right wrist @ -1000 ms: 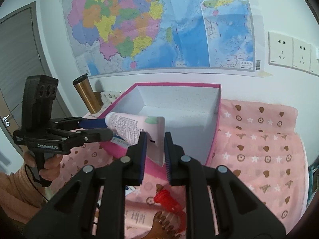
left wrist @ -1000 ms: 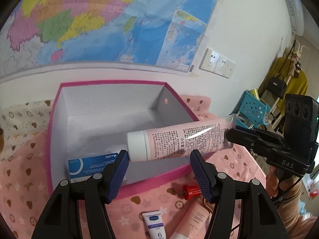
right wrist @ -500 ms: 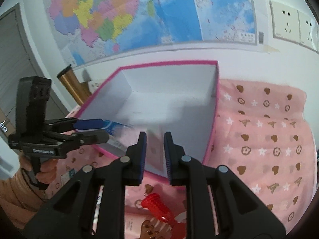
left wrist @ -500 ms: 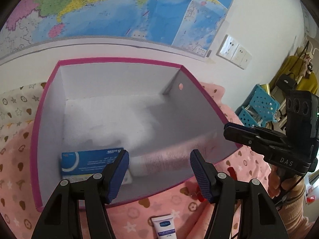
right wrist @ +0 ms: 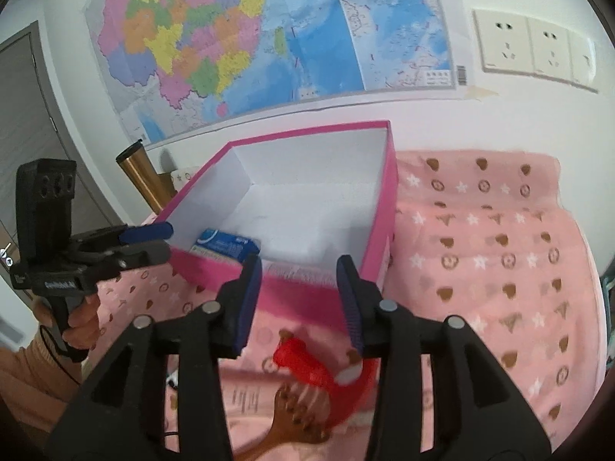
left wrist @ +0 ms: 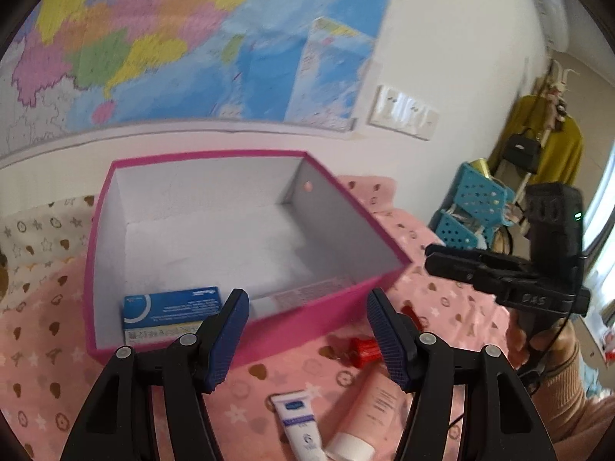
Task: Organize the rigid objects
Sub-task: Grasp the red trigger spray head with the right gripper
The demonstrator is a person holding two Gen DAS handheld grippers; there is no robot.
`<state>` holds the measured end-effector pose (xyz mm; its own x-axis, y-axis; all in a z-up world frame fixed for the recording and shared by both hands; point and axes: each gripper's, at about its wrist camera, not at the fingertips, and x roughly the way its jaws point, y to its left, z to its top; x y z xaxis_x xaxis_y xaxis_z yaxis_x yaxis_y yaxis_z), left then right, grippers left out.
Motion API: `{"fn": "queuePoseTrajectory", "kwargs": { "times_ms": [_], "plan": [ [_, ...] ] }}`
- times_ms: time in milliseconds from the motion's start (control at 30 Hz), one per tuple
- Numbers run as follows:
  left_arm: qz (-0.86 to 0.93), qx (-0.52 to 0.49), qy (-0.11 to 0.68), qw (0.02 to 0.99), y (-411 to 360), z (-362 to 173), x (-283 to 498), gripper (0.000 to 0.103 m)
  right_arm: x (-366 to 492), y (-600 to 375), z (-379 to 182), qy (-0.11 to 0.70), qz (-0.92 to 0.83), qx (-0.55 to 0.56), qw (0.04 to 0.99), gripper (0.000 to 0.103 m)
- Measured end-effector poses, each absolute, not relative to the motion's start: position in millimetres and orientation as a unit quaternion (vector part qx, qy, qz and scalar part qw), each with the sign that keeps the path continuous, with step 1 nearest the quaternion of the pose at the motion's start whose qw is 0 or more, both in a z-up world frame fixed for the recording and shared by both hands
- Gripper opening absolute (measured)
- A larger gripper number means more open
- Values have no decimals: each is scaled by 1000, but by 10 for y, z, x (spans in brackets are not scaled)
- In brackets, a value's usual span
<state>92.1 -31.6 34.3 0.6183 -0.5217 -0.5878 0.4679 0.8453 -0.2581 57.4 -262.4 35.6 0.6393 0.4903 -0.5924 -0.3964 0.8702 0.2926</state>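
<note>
Your left gripper (left wrist: 307,326) and right gripper (right wrist: 300,299) both stand apart, holding nothing. Just ahead of each sits the pink cardboard box (left wrist: 326,305), white inside, with the pale pink tube (left wrist: 307,292) lying along its near wall beside a glossy blue carton (left wrist: 173,309). Below your left gripper, two more soft tubes (left wrist: 369,411) rest on the patterned cloth (right wrist: 499,249).

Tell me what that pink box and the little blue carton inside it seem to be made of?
The pink box looks like rigid cardboard: matte pink outside, plain white inside, with thin straight walls and sharp folded corners. The blue carton looks like thin printed paperboard with a slight sheen, judging by its crisp edges and printed faces.
</note>
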Motion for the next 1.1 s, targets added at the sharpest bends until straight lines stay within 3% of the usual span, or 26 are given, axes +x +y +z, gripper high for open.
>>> {"fn": "queuePoseTrajectory", "kwargs": {
  "times_ms": [433,667,933,1100],
  "plan": [
    [-330,-15,397,856,-848,-164,721,64,234,-3027,-317,422,194,130,876,43],
    [-339,-18,430,837,-999,-363,838,64,222,-3013,-386,425,198,133,873,43],
    [-353,-8,450,820,-1211,-480,932,47,283,-2967,-450,432,207,130,868,43],
    [-362,-14,457,812,-1259,-516,960,45,313,-2936,-468,434,211,129,866,40]
  ]
}}
